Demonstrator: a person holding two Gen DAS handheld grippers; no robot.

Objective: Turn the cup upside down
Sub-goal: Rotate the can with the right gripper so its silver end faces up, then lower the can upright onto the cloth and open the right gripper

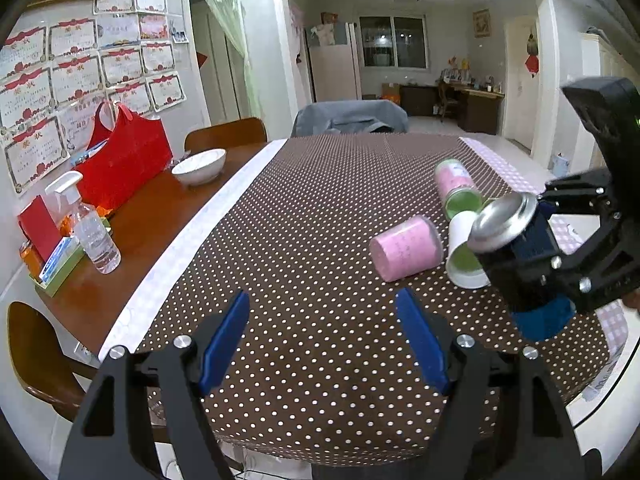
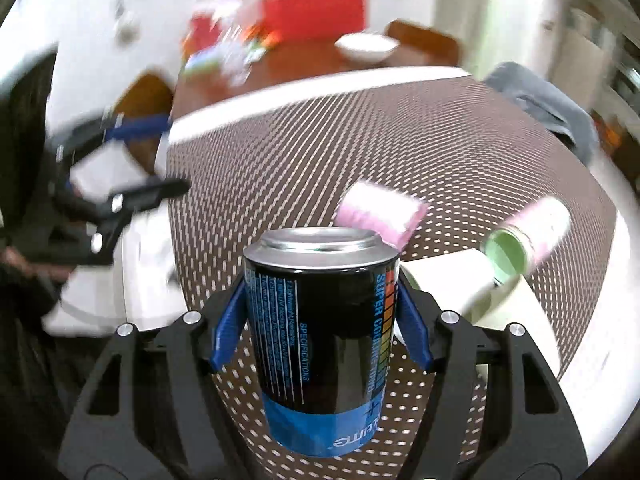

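Cloth [image 1: 320,208], brown with white dots, is covering most of a wooden table [image 1: 132,216] and taking up the ground beyond both sets of fingers; certificates are papering the wall past the left gripper [image 1: 322,340], and a red bag [image 1: 124,160], a white bowl [image 1: 199,166] and a spray bottle [image 1: 90,228] are sitting on the bare wood off to that gripper's left; a tiled living room is opening out far ahead.

The can [image 2: 320,320] is showing as the task's cup: black with blue print, a blue band near one end and a silver domed metal end; the right gripper [image 2: 320,332] is pinching it between blue pads [image 2: 226,332] pressed against its sides, above the cloth; its long axis is running forward along the fingers, metal end pointing away from the wrist, lettering reading inverted; the right wrist view is blurring around it.

The left gripper's fingers are standing spread with nothing between them; beyond them a pink cup [image 1: 406,248], a white cup [image 1: 464,252] and a pink-and-green cup [image 1: 458,188] are lying on their sides.
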